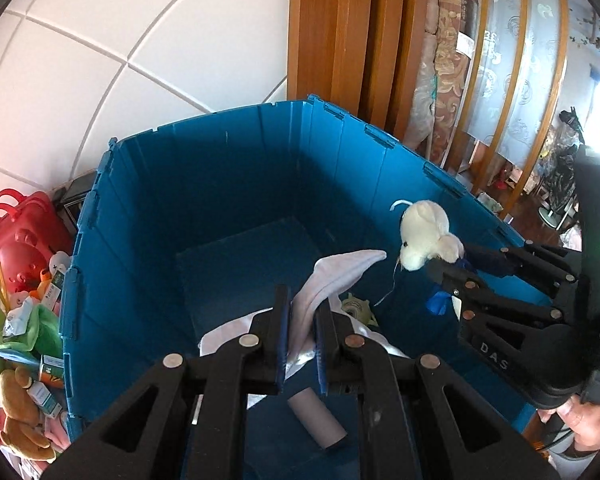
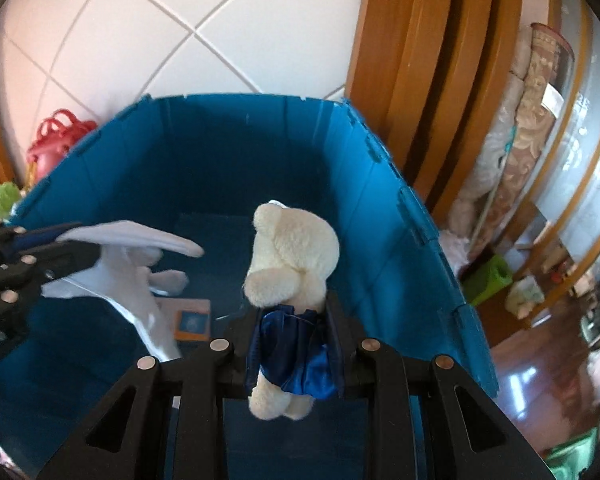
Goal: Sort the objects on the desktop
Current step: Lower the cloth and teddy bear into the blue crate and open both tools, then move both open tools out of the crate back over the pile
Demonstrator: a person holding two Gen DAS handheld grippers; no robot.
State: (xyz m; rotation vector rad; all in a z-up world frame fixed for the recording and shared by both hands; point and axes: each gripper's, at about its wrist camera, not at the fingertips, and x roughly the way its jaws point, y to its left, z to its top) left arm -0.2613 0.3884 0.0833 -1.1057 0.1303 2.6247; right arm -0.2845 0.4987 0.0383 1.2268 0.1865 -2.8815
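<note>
- White tiled wall (image 1: 100, 40) is backing the blue bin (image 1: 228, 184) beneath both of your grippers.
- Your left gripper (image 1: 302, 320) is reaching over the bin, jaws clamping the white cloth (image 1: 340, 276).
- Your right gripper (image 2: 294, 344) is hovering alongside, jaws squeezing the white teddy bear (image 2: 292, 248) at its blue skirt.

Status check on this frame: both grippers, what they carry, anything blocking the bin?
Left gripper shut on white cloth. Right gripper shut on white plush bear. Both over blue bin. Nothing blocking the drop.
</note>
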